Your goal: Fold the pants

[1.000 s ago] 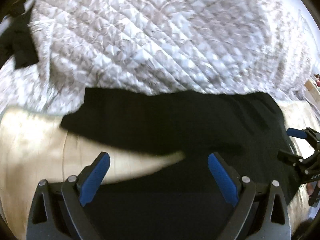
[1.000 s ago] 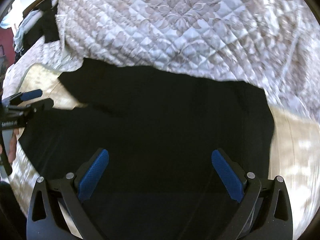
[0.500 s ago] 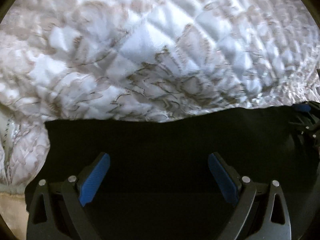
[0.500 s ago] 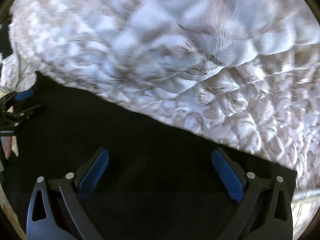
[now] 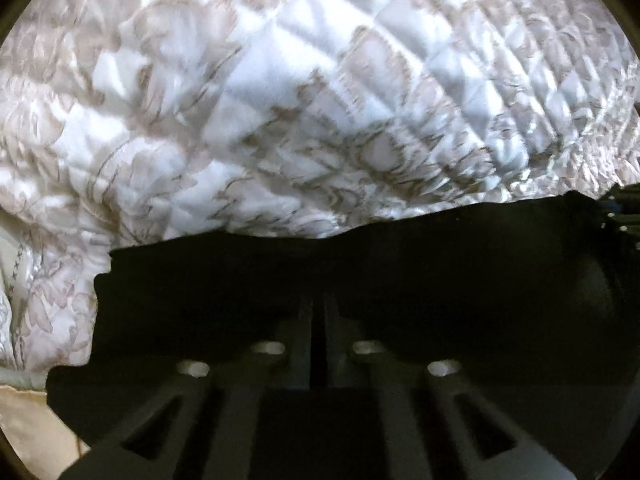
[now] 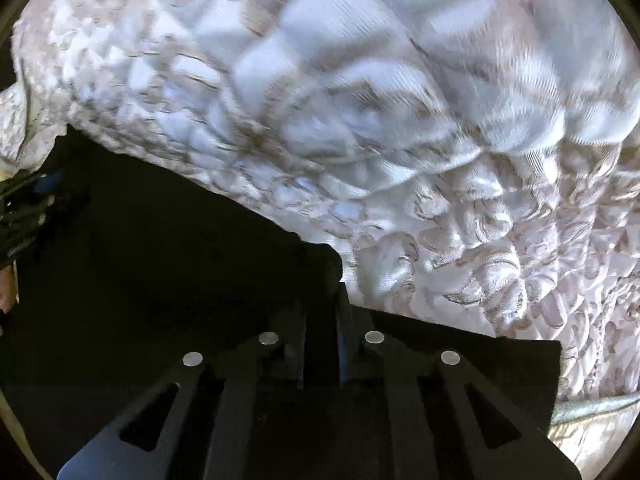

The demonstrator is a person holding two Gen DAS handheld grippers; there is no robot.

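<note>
A: Logging tong state first. Left?

B: My left tongs [image 5: 318, 316] have their jaws drawn together to a thin slit, low over the black pants [image 5: 400, 272]. Dark on dark; whether fabric sits in the slit, I cannot tell.

A: Right?

B: My right tongs [image 6: 322, 320] are likewise narrowed, and a bunched ridge of the pants [image 6: 168, 264] rises right at their tips. Looks pinched there.

A: Where do the pants lie?

B: Spread on the bed, over the quilted white-and-beige bedspread [image 5: 280, 100], filling the lower half of both views. Their far edge runs against the bedspread [image 6: 400, 120].

A: Anything else?

B: Each wrist view catches the other tongs at its margin: right at [image 5: 618, 212], left at [image 6: 28, 200], both over the black cloth.
</note>
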